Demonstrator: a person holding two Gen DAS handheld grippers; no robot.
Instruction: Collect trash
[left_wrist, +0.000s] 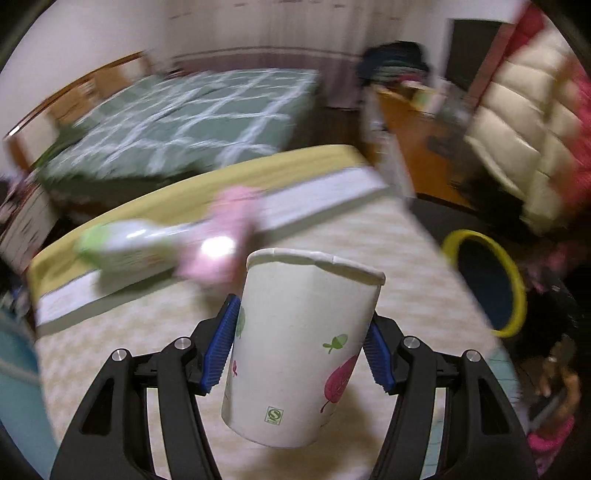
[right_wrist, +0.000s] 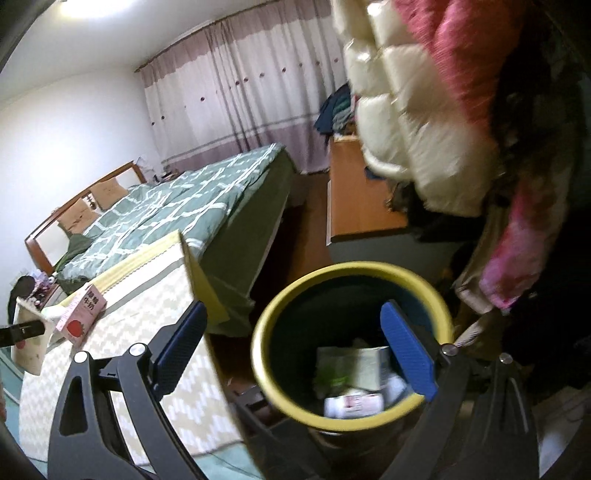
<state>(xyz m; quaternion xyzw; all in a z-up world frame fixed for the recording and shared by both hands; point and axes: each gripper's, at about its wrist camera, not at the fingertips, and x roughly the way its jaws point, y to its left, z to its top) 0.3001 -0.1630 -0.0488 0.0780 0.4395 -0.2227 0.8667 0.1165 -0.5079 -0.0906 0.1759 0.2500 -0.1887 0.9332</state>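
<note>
Paper cup (left_wrist: 303, 343) pinched upright in left tongs (left_wrist: 301, 350); bin (left_wrist: 513, 295) lies rightward, under spread right tongs (right_wrist: 303, 354).

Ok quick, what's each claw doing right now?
Left claw: shut on the white paper cup with leaf prints.
Right claw: open, holding nothing, above the yellow-rimmed dark trash bin.

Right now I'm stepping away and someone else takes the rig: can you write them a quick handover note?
Left gripper: shut on a paper cup, lifted above the table.
Right gripper: open, empty, over the bin.
Done: cartons already lie in the bin.
Left: drop the cup in the bin; then clear the pink carton and the green pack on the table.
</note>
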